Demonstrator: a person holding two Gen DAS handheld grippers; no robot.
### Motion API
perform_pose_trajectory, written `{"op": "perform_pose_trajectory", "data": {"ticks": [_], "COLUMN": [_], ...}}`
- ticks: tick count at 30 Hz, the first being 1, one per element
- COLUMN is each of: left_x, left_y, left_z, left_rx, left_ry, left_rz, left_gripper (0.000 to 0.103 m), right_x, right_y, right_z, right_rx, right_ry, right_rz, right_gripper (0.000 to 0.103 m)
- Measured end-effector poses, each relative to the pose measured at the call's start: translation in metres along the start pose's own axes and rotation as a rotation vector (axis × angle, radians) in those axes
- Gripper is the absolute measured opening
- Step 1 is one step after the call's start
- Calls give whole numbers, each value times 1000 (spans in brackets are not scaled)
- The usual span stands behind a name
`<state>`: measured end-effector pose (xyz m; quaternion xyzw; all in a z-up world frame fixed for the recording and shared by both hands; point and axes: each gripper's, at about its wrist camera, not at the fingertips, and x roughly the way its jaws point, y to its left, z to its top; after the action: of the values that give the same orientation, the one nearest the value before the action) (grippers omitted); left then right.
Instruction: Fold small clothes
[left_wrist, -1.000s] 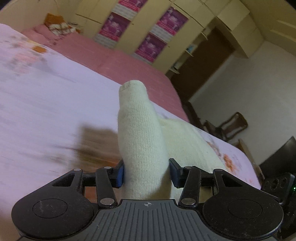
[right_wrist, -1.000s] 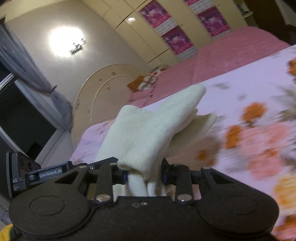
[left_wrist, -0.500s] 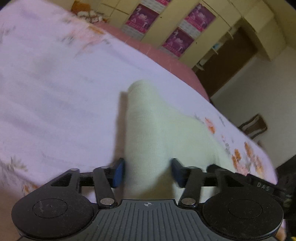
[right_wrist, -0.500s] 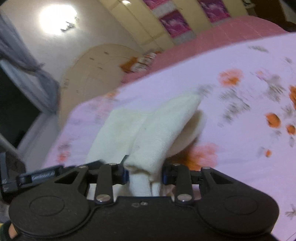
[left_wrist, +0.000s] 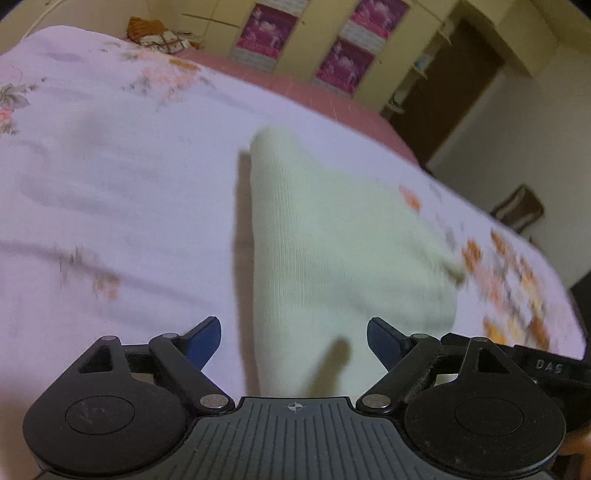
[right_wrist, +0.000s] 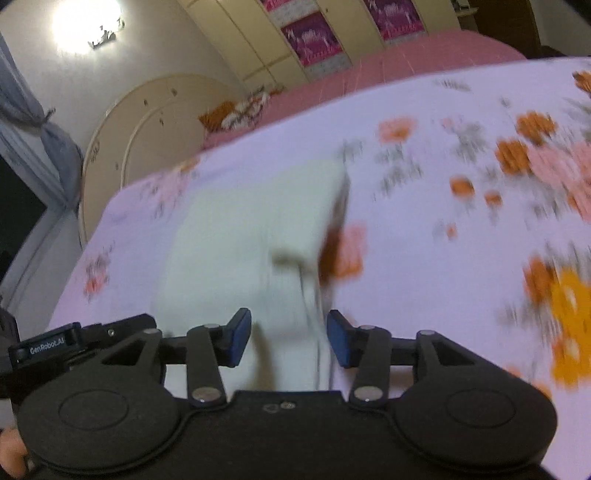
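A cream knitted garment (left_wrist: 332, 240) lies folded on the floral bedsheet (left_wrist: 110, 166). It runs away from my left gripper (left_wrist: 294, 343), which is open, its blue pads wide apart on either side of the cloth's near end. In the right wrist view the same cream garment (right_wrist: 251, 229) lies flat on the sheet, blurred. My right gripper (right_wrist: 289, 338) is open, its blue pads apart around the garment's near edge. Part of the other gripper shows at the left edge (right_wrist: 44, 347).
The bed has a pink cover (left_wrist: 314, 88) at the far side and a pile of orange and white cloth (left_wrist: 159, 35) near the headboard (right_wrist: 147, 122). Yellow wardrobes with purple posters (left_wrist: 351, 62) stand behind. A chair (left_wrist: 521, 210) stands at the right.
Both grippers lowered the garment onto the sheet and opened, letting go of it. The cloth, held up and bunched a second ago, now lies flat.
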<state>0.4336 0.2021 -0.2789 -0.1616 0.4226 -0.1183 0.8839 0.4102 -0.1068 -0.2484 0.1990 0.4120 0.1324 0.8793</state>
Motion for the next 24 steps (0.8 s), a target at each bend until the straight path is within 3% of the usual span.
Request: {"op": "perform_pose_trajectory", "data": {"ticks": [4, 6, 7, 12, 15, 17, 20, 23, 24], "left_x": [-1, -3, -6, -16, -8, -9, -10, -10, -9], "left_y": [-11, -11, -10, -13, -7, -13, -15, -18, -20], "left_z": [-12, -9, -6, -5, -14, -15, -13, -11, -11], "left_rx": [101, 101, 90, 117, 118, 144, 134, 114, 111], "left_ry": [-4, 13, 25, 39, 44, 51, 65, 78, 80], "left_rz": [40, 21, 6, -20, 0, 20, 32, 30, 38], "left_gripper": [85, 85, 85, 85, 85, 85, 87, 103, 103], "right_x": [-1, 1, 3, -17, -15, -16, -24, -35, -39], "right_y": [-1, 3, 3, 5, 0, 5, 19, 32, 39], "right_z": [-25, -29, -29, -32, -41, -44, -45, -45, -45], "right_rx": [23, 39, 70, 160, 77, 53, 21, -2, -23], "right_ry": [52, 82, 104, 78, 94, 70, 16, -25, -44], "right_rz": [-3, 17, 46, 172, 9, -14, -62, -79, -90], "right_gripper": [43, 22, 19, 16, 15, 15, 23, 25, 27]}}
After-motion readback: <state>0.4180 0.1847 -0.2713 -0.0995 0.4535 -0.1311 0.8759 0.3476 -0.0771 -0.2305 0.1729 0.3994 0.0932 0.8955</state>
